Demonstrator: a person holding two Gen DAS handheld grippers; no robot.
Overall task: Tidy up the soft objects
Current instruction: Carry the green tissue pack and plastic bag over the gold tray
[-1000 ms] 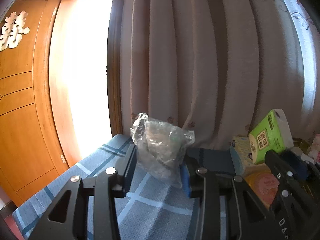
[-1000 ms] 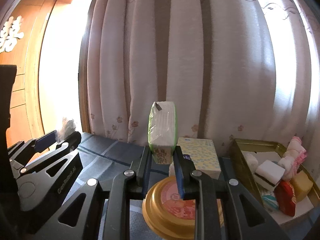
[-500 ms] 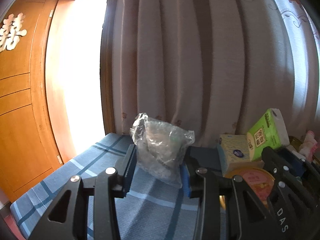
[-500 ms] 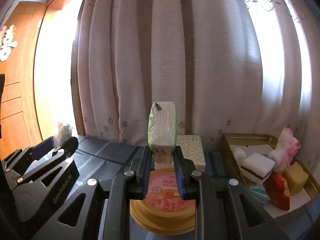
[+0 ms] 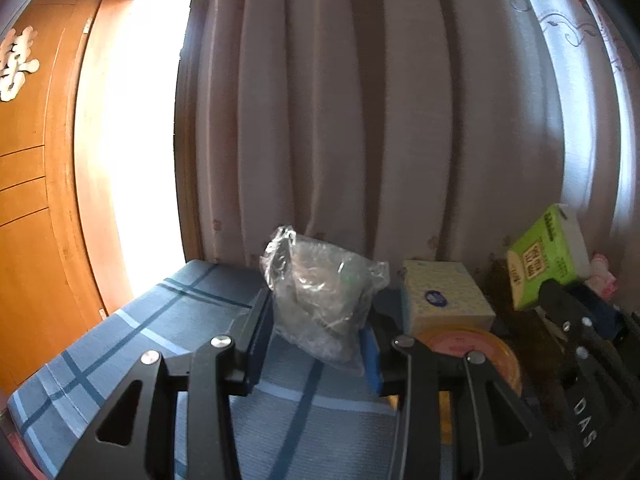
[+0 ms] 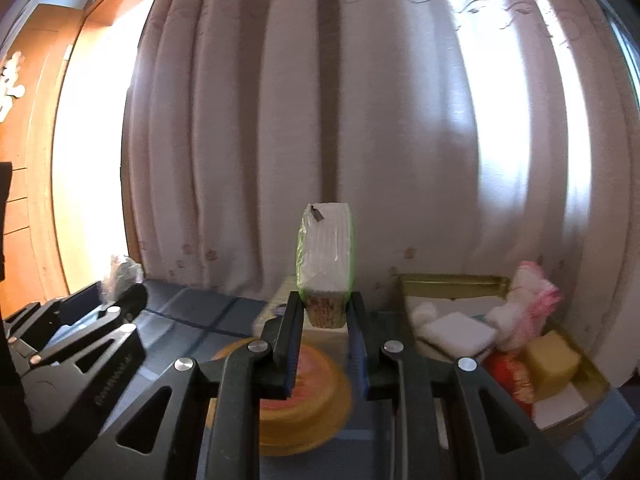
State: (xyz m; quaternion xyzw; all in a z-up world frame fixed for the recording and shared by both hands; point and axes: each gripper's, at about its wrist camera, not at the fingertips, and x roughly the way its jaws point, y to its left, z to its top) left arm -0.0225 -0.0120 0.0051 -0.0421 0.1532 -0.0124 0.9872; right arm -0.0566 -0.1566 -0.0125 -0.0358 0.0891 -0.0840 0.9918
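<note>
My left gripper (image 5: 316, 334) is shut on a crumpled clear plastic bag (image 5: 320, 296), held above the blue plaid cloth (image 5: 160, 328). My right gripper (image 6: 324, 320) is shut on a green-wrapped tissue pack (image 6: 326, 256), standing upright between the pads. The same green pack (image 5: 544, 256) shows at the right of the left wrist view, above the right gripper's black fingers (image 5: 568, 312). The left gripper's black body (image 6: 80, 344) and the bag (image 6: 120, 272) appear at the left of the right wrist view.
A gold tin tray (image 6: 452, 280) at the right holds white sponges, a pink plush, a yellow block and a red item. A round yellow tin (image 6: 312, 392) and a yellow-patterned tissue box (image 5: 444, 300) sit on the cloth. Curtains hang behind; a wooden door stands left.
Both grippers have moved right with their loads. The gold tray has come nearer the centre of the right wrist view, and the tissue box and round tin show more fully in the left wrist view.
</note>
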